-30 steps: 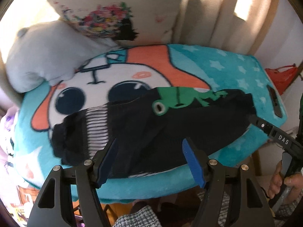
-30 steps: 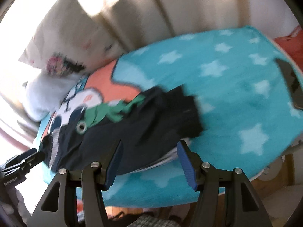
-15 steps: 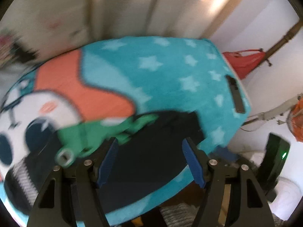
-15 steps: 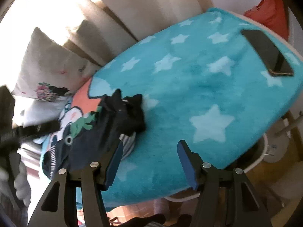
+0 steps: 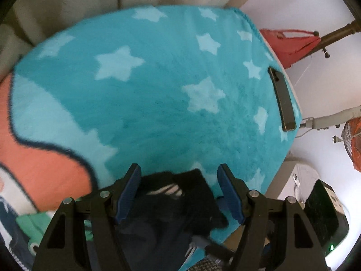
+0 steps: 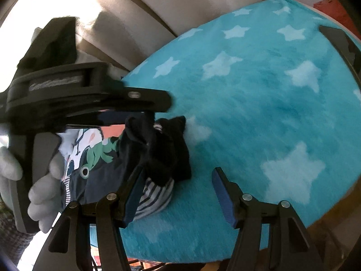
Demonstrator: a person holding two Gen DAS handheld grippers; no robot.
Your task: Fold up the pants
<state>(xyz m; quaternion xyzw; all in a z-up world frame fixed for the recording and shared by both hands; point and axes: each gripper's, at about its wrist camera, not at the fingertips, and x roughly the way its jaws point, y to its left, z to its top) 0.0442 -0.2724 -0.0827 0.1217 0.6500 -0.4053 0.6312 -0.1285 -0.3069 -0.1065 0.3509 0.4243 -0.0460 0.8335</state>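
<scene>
Left hand-held gripper over pants

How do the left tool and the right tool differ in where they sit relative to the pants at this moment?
The left tool hangs over the pants, with the dark bunched end between its open jaws; the right tool has mostly bare blue blanket between its jaws, the pants lying against its left finger. In the right wrist view the left tool reaches in from the left above the pants. Both stand open, gripping nothing.
</scene>
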